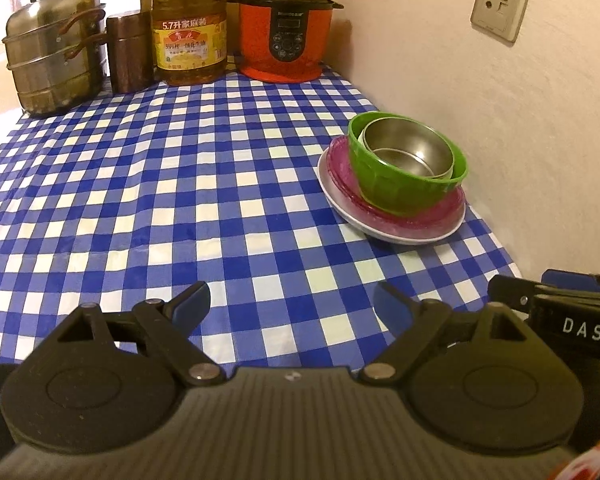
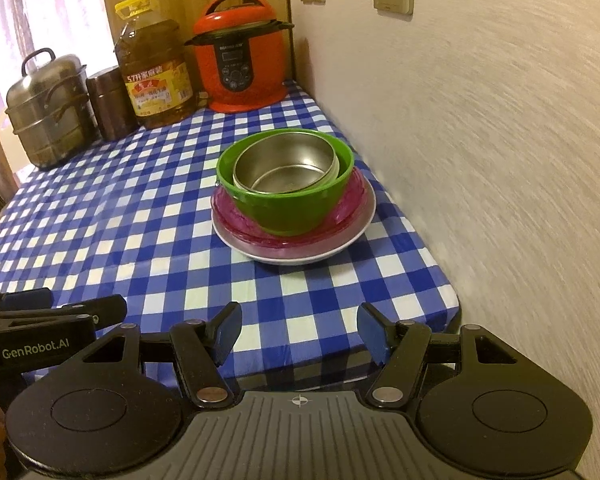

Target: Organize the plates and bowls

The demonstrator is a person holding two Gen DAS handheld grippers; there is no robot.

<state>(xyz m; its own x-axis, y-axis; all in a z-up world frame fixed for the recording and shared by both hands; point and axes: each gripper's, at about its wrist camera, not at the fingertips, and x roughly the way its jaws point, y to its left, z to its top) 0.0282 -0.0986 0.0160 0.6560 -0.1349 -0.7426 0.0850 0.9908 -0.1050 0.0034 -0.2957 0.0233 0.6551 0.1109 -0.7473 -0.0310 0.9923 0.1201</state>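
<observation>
A stack stands on the blue-checked table by the right wall: a steel bowl [image 1: 410, 152] [image 2: 286, 164] sits inside a green bowl [image 1: 400, 188] [image 2: 288, 208], on a pink plate [image 1: 342, 168] [image 2: 228, 212], on a white plate [image 1: 380, 232] [image 2: 292, 256]. My left gripper [image 1: 290, 300] is open and empty, low over the near table, left of the stack. My right gripper [image 2: 298, 328] is open and empty at the table's near edge, in front of the stack. Each gripper shows at the edge of the other's view.
At the back of the table stand a steel steamer pot [image 1: 52, 60] [image 2: 48, 112], a brown canister [image 1: 130, 52] [image 2: 110, 100], a large oil bottle [image 1: 188, 28] [image 2: 154, 72] and a red pressure cooker [image 1: 286, 28] [image 2: 240, 60]. A wall [image 1: 520, 120] [image 2: 500, 160] runs along the right.
</observation>
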